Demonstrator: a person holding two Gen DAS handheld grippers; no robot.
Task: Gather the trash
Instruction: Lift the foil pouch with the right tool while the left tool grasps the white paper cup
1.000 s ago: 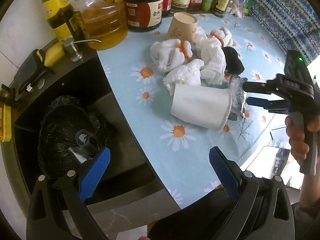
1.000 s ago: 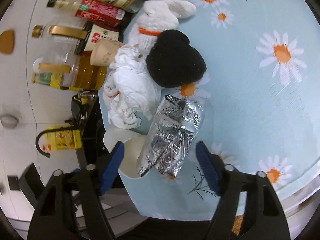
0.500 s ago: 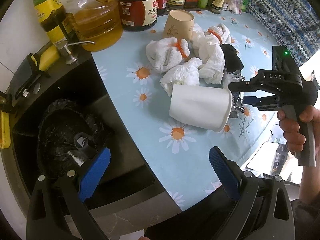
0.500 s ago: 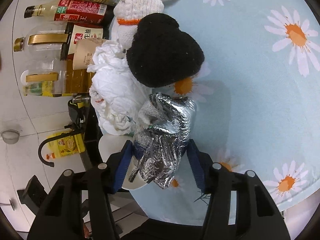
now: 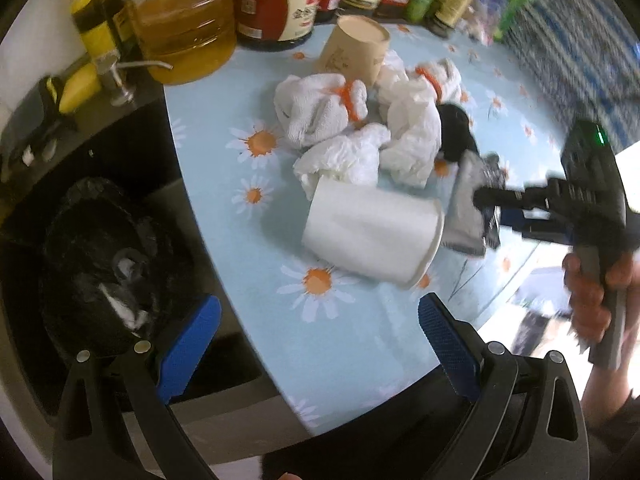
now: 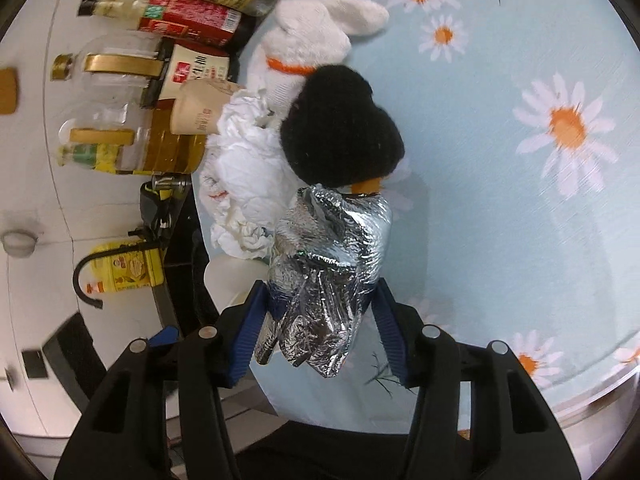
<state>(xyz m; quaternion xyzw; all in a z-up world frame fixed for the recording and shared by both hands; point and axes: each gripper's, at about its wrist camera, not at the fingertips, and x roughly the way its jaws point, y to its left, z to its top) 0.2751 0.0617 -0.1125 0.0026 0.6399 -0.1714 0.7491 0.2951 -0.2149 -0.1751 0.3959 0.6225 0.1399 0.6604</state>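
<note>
Foil, crinkly silver stuff, that's what the right gripper (image 6: pixel 320 320) has pinched between its blue pads (image 6: pixel 252 320), and the foil bag (image 6: pixel 328 268) looks squeezed in at the bottom w/ the top half sticking out past the tips. It sits at the near edge of the table (image 6: pixel 520 208), touching a black sock (image 6: pixel 340 128) and just beside wadded tissue (image 6: pixel 244 184); a tipped white cup (image 5: pixel 372 232) lies right next to it. Left gripper (image 5: pixel 316 344) hangs w/ its fingers spread wide and nothing between them, over the table edge next to the black bin (image 5: pixel 92 264) down on the left. What could go wrong imo: foil is slick and crushes, so the grip might slide off on the lift. Bag could also drag the sock or tissue along, or bump the cup so it rolls off the edge. Bottles (image 5: pixel 276 8) at the back are well apart, prob safe.
</note>
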